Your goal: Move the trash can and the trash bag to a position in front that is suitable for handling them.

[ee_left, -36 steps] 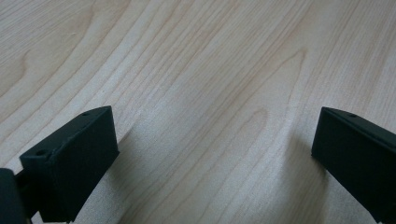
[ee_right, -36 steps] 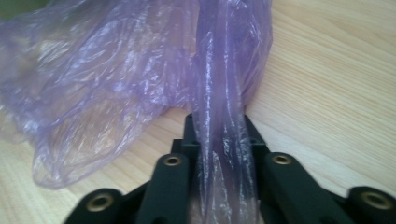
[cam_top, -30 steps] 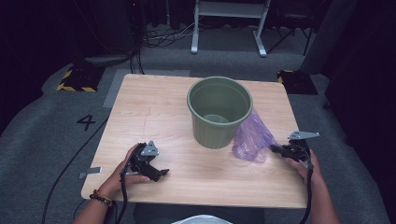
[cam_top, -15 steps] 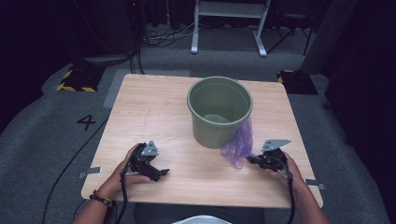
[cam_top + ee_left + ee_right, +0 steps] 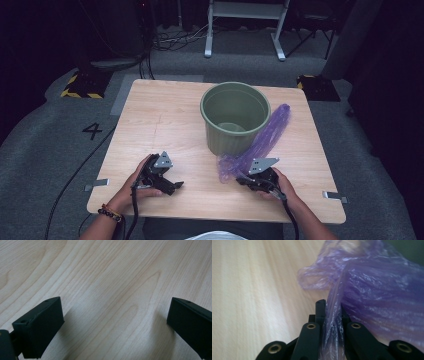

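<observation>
A green bucket (image 5: pixel 235 117) stands upright on the wooden table (image 5: pixel 160 115), right of centre. A thin purple plastic bag (image 5: pixel 265 137) lies stretched along the bucket's right side toward the table's front. My right gripper (image 5: pixel 245 177) sits at the front right, shut on the bag's near end. In the right gripper view the film (image 5: pixel 374 297) is pinched between the jaws of that gripper (image 5: pixel 332 307), which have just been opening slightly. My left gripper (image 5: pixel 172 186) rests at the front left. In its own view the left gripper (image 5: pixel 115 322) is open over bare wood.
The table stands on grey carpet marked with a number 4 (image 5: pixel 93 131). A yellow-and-black striped block (image 5: pixel 80 85) lies past the back left corner and a dark block (image 5: pixel 317 87) past the back right. A white metal frame (image 5: pixel 245 25) stands behind.
My right gripper has moved left along the table's front, dragging the purple bag with it so the film now stretches out beside the bucket. The left gripper has stayed put.
</observation>
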Motion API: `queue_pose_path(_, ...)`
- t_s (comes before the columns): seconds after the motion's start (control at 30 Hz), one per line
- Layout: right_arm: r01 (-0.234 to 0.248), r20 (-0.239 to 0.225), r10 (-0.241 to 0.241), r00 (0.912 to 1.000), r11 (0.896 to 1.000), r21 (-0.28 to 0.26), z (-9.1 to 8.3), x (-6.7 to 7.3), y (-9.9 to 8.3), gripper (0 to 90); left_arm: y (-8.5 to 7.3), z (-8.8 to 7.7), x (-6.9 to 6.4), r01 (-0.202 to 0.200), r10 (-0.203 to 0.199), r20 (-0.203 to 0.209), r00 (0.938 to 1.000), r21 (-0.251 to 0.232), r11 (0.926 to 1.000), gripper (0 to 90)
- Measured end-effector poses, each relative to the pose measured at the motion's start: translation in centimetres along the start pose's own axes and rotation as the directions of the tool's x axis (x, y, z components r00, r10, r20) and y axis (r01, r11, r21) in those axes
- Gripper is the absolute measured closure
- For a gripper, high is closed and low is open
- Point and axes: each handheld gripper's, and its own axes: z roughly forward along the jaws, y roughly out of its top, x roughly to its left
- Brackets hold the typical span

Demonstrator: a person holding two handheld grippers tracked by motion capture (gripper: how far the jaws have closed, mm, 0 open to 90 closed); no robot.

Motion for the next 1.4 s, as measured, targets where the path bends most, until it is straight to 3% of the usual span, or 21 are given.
queue_pose_path(0.13, 0.014, -0.011, -0.014, 0.9998, 1.000, -0.004, 0.8, 0.8, 0.7, 77.7, 0.4, 0.2, -0.4, 0.003, -0.003, -0.002, 1.0000, 0.007, 1.0000, 1.6)
queue_pose_path(0.17, 0.038, -0.017, -0.038, 0.9991, 0.999, -0.012, 1.1, 1.4, 1.0, 62.3, 0.5, 0.2, -0.5, -0.003, 0.003, 0.004, 1.0000, 0.006, 1.0000, 3.0)
queue_pose_path(0.27, 0.055, -0.031, -0.055, 0.9980, 0.998, -0.012, 0.9, 2.1, 1.4, 47.0, 0.5, 0.3, -0.6, -0.009, 0.009, 0.006, 0.9999, -0.004, 1.0000, 5.6)
queue_pose_path(0.4, 0.040, -0.008, -0.040, 0.9991, 0.998, -0.046, -1.2, 2.5, 1.3, 38.0, 0.4, 0.2, -0.5, -0.011, 0.011, 0.010, 0.9999, -0.012, 0.9999, 5.5)
queue_pose_path(0.57, 0.010, 0.019, -0.009, 0.9998, 0.996, -0.086, -4.6, 2.4, 0.2, 39.5, 0.4, 0.3, -0.4, -0.014, 0.014, 0.015, 0.9998, -0.013, 0.9998, 5.3)
queue_pose_path(0.63, -0.001, 0.025, 0.003, 0.9997, 0.996, -0.091, -5.0, 2.3, -0.1, 39.5, 0.4, 0.3, -0.4, -0.014, 0.014, 0.015, 0.9998, -0.013, 0.9998, 5.3)
queue_pose_path(0.67, 0.007, 0.064, 0.000, 0.9980, 0.994, -0.108, -5.8, 2.1, -0.7, 40.5, 0.4, 0.3, -0.4, -0.014, 0.015, 0.016, 0.9998, -0.013, 0.9998, 5.3)
queue_pose_path(0.87, -0.010, 0.102, 0.030, 0.9943, 0.982, -0.188, -7.9, 0.9, -1.7, 43.7, 0.4, 0.3, -0.4, -0.015, 0.015, 0.017, 0.9997, -0.013, 0.9998, 5.3)
queue_pose_path(0.9, -0.009, 0.118, 0.032, 0.9925, 0.980, -0.197, -8.3, 0.8, -1.7, 46.1, 0.4, 0.3, -0.4, -0.015, 0.015, 0.016, 0.9997, -0.013, 0.9998, 5.3)
queue_pose_path(0.93, 0.011, 0.167, 0.022, 0.9856, 0.981, -0.195, -8.8, 0.6, -1.6, 50.0, 0.4, 0.3, -0.4, -0.015, 0.015, 0.017, 0.9997, -0.013, 0.9998, 5.3)
queue_pose_path(1.07, -0.013, 0.203, 0.047, 0.9781, 0.985, -0.170, -7.9, -0.9, -1.9, 61.6, 0.4, 0.3, -0.4, -0.012, 0.012, 0.014, 0.9998, -0.013, 0.9998, 5.3)
queue_pose_path(1.13, -0.057, 0.219, 0.085, 0.9721, 0.990, -0.129, -6.6, -2.0, -2.3, 68.2, 0.4, 0.3, -0.4, -0.012, 0.012, 0.014, 0.9998, -0.012, 0.9999, 5.3)
queue_pose_path(1.27, -0.101, 0.168, 0.113, 0.9792, 0.992, -0.080, -4.4, -2.9, -2.6, 72.3, 0.5, 0.3, -0.4, -0.005, 0.005, 0.013, 0.9999, -0.006, 1.0000, 7.6)
queue_pose_path(1.37, -0.110, 0.147, 0.119, 0.9820, 0.992, -0.065, -3.5, -3.0, -2.6, 72.3, 0.9, 0.2, -0.5, 0.014, -0.014, 0.010, 0.9999, -0.016, 0.9998, 18.7)
queue_pose_path(1.4, -0.111, 0.119, 0.117, 0.9859, 0.992, -0.056, -2.8, -2.9, -2.3, 72.2, 1.0, 0.1, -0.5, 0.035, -0.034, 0.042, 0.9985, -0.029, 0.9990, 16.1)
